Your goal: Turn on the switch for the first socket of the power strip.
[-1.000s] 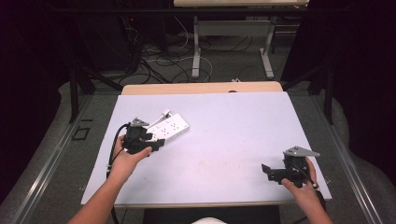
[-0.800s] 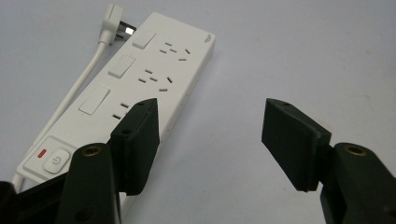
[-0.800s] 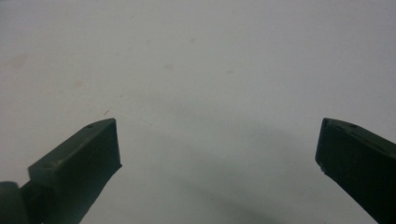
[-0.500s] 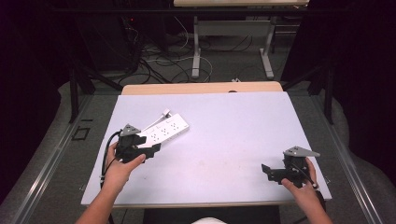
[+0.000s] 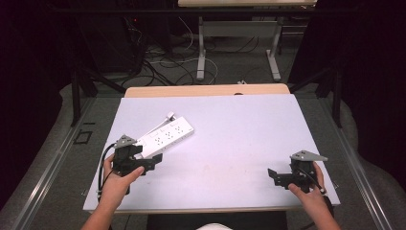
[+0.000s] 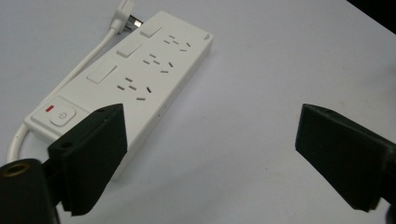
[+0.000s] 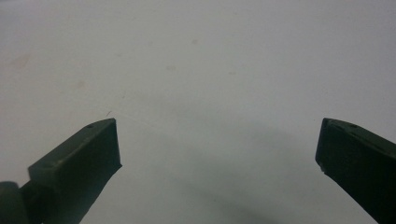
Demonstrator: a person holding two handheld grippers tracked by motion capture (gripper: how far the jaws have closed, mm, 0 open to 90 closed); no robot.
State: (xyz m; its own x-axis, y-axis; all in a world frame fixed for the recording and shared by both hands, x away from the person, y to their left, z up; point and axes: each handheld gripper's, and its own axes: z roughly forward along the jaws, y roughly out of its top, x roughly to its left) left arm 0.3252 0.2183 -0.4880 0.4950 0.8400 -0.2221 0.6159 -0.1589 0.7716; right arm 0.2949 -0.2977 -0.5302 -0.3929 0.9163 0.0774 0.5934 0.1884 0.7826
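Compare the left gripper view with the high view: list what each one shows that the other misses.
Left gripper view alone: the power strip's red-marked power button, socket slots and three blank rectangular plates, seen close between open tongs. High view alone: both hands, the right tongs open over bare table, and the floor cables beyond. Both share: the white strip, its cord and plug, and the left tongs at its near end.

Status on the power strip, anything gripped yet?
Nothing gripped. Done: the power strip lies flat on the table, its cord alongside and plug loose at the far end. In hand: the left gripper sits open by its switch end, one jaw beside it. The right gripper rests open, well apart. Left: any grasp.
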